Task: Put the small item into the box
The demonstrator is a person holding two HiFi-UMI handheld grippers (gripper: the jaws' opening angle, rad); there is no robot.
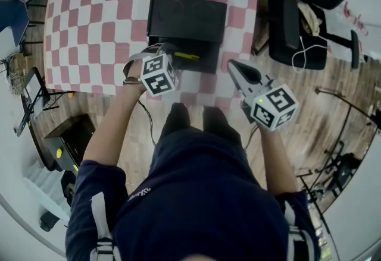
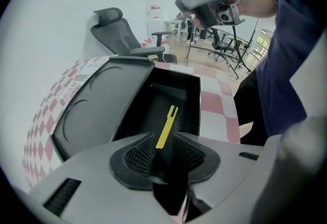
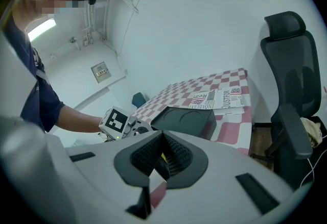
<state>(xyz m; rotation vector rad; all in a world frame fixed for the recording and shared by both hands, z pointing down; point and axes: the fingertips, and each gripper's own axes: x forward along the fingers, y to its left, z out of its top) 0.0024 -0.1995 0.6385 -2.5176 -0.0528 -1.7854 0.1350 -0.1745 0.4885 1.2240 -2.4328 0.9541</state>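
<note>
Now, at your left, the grey left gripper (image 2: pixel 164 142) has its jaws parted and gripping nothing. Just beyond them the thin yellow plastic strip (image 2: pixel 167 127) lies flat inside the open black plastic box (image 2: pixel 190 85), its long axis pointing away, forked end farthest. Your grey right gripper (image 3: pixel 162 136) is clenched and empty.

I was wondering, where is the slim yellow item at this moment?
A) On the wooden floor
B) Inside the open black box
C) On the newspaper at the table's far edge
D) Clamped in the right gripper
B: the yellow item lies inside the open black box, seen between the parted jaws of the left gripper, whose pads do not press on it.
</note>
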